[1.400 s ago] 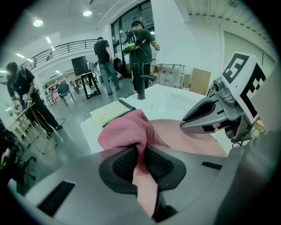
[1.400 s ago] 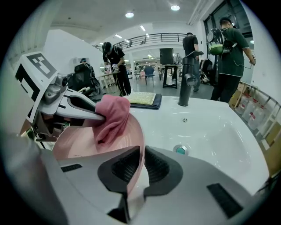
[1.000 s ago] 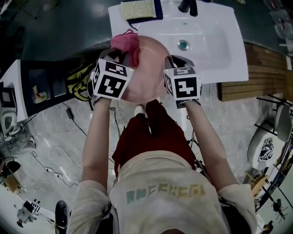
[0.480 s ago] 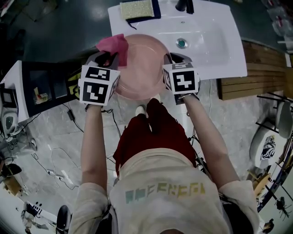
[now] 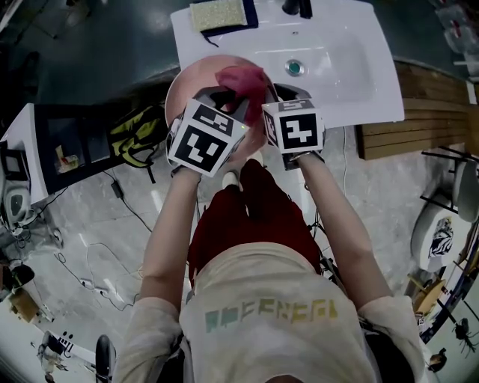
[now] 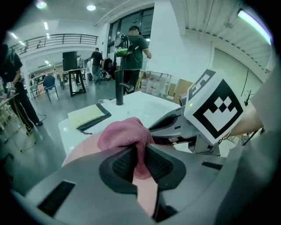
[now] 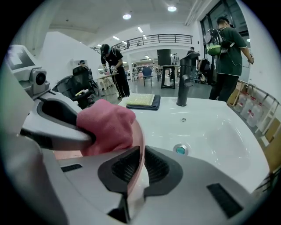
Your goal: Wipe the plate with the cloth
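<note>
Over the front-left corner of the sink (image 5: 352,67): a pink plate (image 5: 187,86) is held tilted between the two claws.
Left claw (image 6: 140,165): clamped narrow on the cloth (image 6: 125,134), with a fold of fabric pinched between the dark pads.
Right claw (image 7: 141,169): closed on the plate's rim, which runs edge-on between its pads.
Cloth: dark pink, bunched past the left claw's tips, lying against the plate's face on its right side, just beside the right claw.
Plate: its far edge overlaps the white basin, and its near edge hangs over the floor in front of the person.
Drain (image 7: 180,150): in the basin floor beyond the right claw, apart from the plate.
Tap (image 7: 184,79): black, upright at the back of the sink.
Sponge (image 5: 217,15): a yellow pad on a dark tray at the sink's back-left corner, near the plate's far rim but not touching it.
Background: several people stand in a large lit hall behind the sink.
</note>
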Motion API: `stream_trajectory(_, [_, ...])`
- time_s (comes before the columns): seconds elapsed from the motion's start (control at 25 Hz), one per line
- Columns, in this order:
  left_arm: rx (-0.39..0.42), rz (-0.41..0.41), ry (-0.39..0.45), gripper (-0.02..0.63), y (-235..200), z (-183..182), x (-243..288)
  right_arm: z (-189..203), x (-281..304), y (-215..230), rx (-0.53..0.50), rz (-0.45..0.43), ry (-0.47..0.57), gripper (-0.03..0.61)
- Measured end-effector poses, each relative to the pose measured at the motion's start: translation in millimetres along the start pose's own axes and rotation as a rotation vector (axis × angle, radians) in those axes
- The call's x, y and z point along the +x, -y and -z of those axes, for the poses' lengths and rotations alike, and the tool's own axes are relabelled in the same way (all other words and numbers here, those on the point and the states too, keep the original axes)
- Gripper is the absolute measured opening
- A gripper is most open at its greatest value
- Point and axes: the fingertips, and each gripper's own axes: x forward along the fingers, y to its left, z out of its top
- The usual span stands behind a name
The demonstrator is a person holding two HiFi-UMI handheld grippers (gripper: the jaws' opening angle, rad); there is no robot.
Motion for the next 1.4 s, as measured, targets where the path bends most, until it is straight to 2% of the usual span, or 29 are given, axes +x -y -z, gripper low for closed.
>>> stream_trajectory(0.24, [0.002,0.029,-0.052,0.06,9,9,24,1,3,2,0.005,-0.005,0.0,0.06])
stream_trajectory(0.48, [0.048,-0.027,-0.118,0.06,-4,24,21,1,2,1,-0.004,0.001,-0.001,0.06])
stream_trajectory(0.8, [0.057,-0.081,-0.148,0.06,-23,42,4,2,3,-1,-0.019,0.008,-0.007,0.06])
stream_trajectory(1.4, [-0.004,-0.221,-0.178,0.06,-65,78,-38,6,0,-5,-0.033,0.037,-0.009,0.06])
